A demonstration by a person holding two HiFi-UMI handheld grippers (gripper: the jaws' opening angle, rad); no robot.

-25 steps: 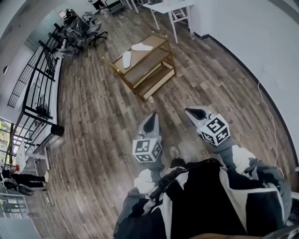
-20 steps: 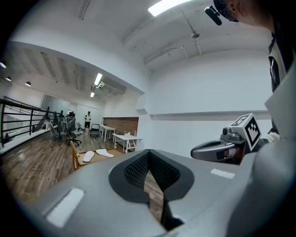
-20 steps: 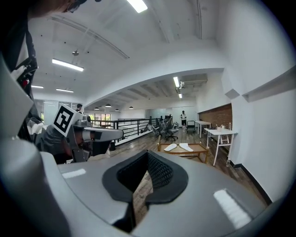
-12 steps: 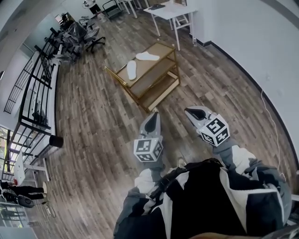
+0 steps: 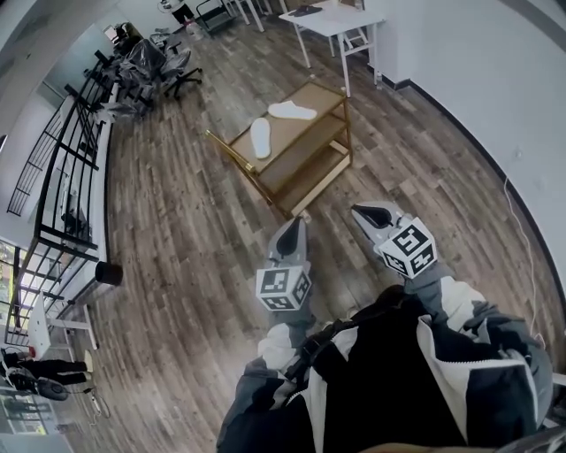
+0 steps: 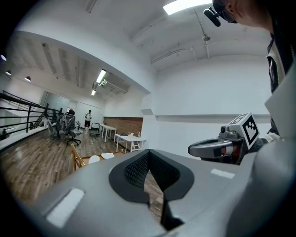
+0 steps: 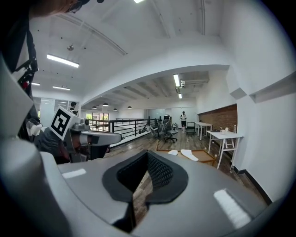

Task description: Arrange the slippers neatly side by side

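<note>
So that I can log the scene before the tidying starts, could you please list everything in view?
Slippers: two, white, apart on the cart's top shelf.
Cart: one, wooden with a gold frame, on the floor ahead.
Tables: at least two, white, far end.
Office chairs: several, dark, far left.
Railing: one, black, along the left.
Bystander: one, light top, far end.
Floor: brown wood planks.
Left claw: grey, shut, empty.
Right claw: grey, shut, empty.
Jacket: black and white, on the person holding the claws.

Left tool (image 5: 292, 227), right tool (image 5: 361, 212): both closed.
</note>
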